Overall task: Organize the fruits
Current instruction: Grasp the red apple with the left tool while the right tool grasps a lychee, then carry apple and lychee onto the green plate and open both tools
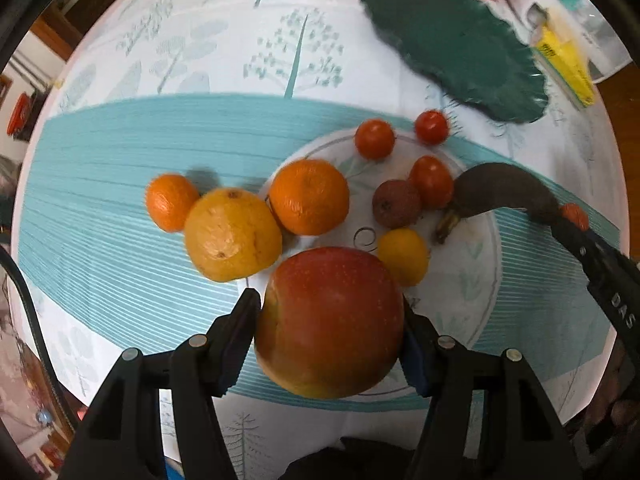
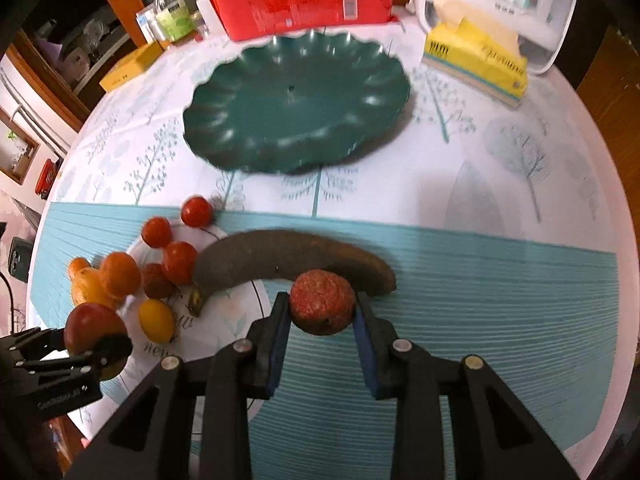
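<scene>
We hold the apple [image 1: 330, 322] in our left gripper [image 1: 330, 320] and a lychee [image 2: 322, 302] in our right gripper [image 2: 322, 312], both clamped above the worktop [image 2: 480, 320], with the empty green plate [image 2: 296, 108] straight ahead, nearer the right gripper

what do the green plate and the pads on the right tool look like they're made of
Green plate: probably glossy moulded plastic, possibly glazed ceramic; the scalloped rim carries small bright highlights.
Pads of the right tool: blue, matte, seemingly rubber or foam; they give no shine against the harder-looking black fingers and press on the bumpy reddish fruit.
</scene>
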Demonstrator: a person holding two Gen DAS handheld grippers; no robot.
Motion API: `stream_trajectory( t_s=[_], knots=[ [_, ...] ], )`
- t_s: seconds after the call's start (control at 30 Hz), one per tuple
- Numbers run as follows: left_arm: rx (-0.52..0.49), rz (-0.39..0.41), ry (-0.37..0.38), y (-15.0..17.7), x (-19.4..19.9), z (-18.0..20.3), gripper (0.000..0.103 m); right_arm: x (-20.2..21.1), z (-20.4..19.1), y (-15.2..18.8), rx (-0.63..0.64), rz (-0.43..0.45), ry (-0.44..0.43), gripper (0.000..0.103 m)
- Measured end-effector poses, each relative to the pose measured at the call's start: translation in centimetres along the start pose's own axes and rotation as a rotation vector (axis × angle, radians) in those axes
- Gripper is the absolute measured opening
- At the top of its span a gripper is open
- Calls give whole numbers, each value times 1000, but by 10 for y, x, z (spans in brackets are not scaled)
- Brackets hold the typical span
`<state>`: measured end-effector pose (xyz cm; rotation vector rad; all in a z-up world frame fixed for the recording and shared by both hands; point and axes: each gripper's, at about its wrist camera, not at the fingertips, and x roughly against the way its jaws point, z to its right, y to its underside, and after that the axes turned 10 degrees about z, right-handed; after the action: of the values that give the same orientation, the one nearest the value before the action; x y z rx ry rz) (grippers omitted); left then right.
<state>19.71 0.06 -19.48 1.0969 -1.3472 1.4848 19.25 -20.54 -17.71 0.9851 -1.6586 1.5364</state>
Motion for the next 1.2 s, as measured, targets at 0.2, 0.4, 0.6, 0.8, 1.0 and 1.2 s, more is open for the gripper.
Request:
stream_trajectory(
  t_s=[0.2,0.4,0.6,0.8,1.0,1.2],
  knots=[
    [-75,118,19,-16,39,5,62,26,-10,-16,41,105,21,31],
    [-106,213,24,-45,66,6,62,44,-15,-33,60,191,28,31],
    [-120,296,44,-76,87,14,62,53,-17,-53,53,267,28,31],
    [-138,370,62,-108,96,24,62,53,-17,-74,42,327,29,31],
    [-162,399,129,-128,76,37,62,39,-15,-91,37,366,15,31],
    [-164,350,190,-138,41,50,63,13,-11,-88,32,366,-15,31]
  ],
)
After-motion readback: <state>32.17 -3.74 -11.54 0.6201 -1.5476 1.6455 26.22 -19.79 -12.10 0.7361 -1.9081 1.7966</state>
